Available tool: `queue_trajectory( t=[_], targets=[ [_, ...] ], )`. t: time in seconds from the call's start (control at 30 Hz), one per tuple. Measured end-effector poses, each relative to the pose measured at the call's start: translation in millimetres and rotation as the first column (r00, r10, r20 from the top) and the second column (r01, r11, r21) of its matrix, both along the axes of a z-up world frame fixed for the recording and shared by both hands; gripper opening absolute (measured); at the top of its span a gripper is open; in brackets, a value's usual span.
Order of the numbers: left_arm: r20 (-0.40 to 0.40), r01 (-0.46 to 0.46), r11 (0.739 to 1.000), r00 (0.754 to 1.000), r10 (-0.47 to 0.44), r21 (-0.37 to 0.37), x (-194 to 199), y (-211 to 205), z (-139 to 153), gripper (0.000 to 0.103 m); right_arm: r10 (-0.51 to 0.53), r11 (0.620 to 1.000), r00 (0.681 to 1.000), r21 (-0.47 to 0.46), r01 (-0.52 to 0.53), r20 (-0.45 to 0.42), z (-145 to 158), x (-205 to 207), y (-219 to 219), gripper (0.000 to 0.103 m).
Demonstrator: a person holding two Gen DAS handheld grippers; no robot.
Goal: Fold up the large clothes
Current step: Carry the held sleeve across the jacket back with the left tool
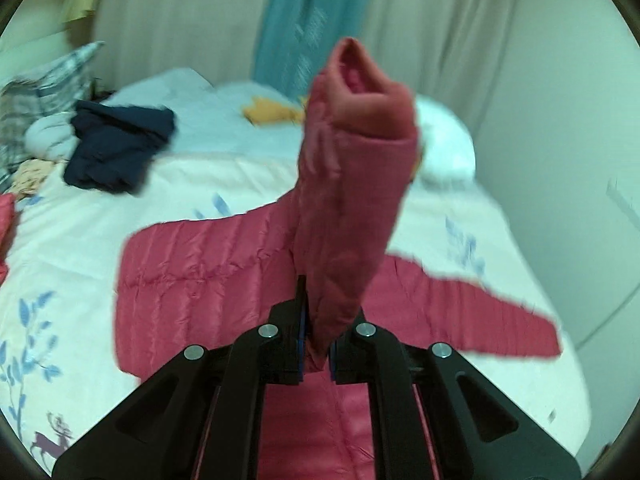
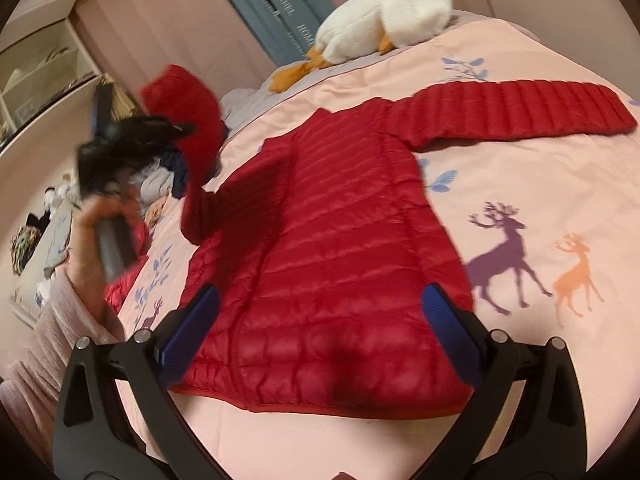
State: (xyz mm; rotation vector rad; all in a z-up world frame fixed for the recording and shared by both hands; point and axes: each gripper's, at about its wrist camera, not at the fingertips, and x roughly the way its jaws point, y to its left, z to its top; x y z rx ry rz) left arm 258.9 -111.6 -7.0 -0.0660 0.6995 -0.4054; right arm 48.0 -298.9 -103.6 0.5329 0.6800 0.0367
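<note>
Left wrist: the left gripper (image 1: 318,344) was clamped on a sleeve (image 1: 352,184) of the red jacket (image 1: 192,272), lifted above the bed (image 1: 80,220).
Right wrist: the right gripper (image 2: 320,320) hung wide open, empty, over the jacket's hem (image 2: 320,396); the other sleeve (image 2: 520,110) lay flat

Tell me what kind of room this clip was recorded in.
Most likely a bedroom: the red puffer jacket lies spread on a bed with a deer-print cover, a white plush duck sits near its far end, and curtains hang behind.
</note>
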Motion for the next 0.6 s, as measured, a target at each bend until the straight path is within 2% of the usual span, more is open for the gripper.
queue_trajectory(
  t=[0.13, 0.17, 0.2, 0.23, 0.3, 0.33, 0.47, 0.53, 0.6],
  targets=[
    [-0.103, 0.032, 0.995, 0.994, -0.022, 0.099, 11, -54, -47, 0.009, -0.032, 0.999, 0.999, 0.019, 0.032, -0.008, -6, -9, -16, 0.101],
    [-0.126, 0.038, 0.994, 0.992, -0.024, 0.107, 13, -56, -57, 0.012, -0.038, 0.999, 0.999, 0.021, 0.038, -0.013, -7, -10, -18, 0.101],
    [-0.152, 0.041, 0.993, 0.988, -0.024, 0.11, 14, -63, -66, 0.019, -0.042, 0.999, 0.999, 0.023, 0.043, -0.017, -8, -10, -21, 0.101],
    [-0.181, 0.055, 0.994, 0.983, -0.037, 0.097, 15, -66, -76, 0.027, -0.048, 0.998, 0.999, 0.026, 0.049, -0.022, -10, -11, -23, 0.101],
    [-0.224, 0.068, 0.995, 0.973, -0.049, 0.076, 16, -66, -86, 0.075, -0.056, 0.998, 0.998, 0.031, 0.057, -0.031, -13, -11, -27, 0.101],
    [-0.228, 0.071, 0.996, 0.972, -0.055, 0.06, 13, -65, -88, 0.079, -0.059, 0.998, 0.998, 0.035, 0.06, -0.037, -14, -11, -29, 0.101],
    [-0.222, 0.107, 0.994, 0.969, -0.105, -0.006, 1, -36, -82, 0.079, -0.054, 0.997, 0.997, 0.048, 0.057, -0.048, -16, -5, -30, 0.101],
    [-0.209, 0.114, 0.99, 0.969, -0.128, -0.077, -3, -6, -78, 0.081, -0.039, 0.998, 0.998, 0.044, 0.041, -0.052, -17, 3, -28, 0.101],
    [-0.194, 0.076, 0.987, 0.976, -0.103, -0.14, -10, 34, -75, 0.086, -0.024, 0.999, 0.998, 0.037, 0.027, -0.066, -15, 12, -27, 0.101]
  ],
)
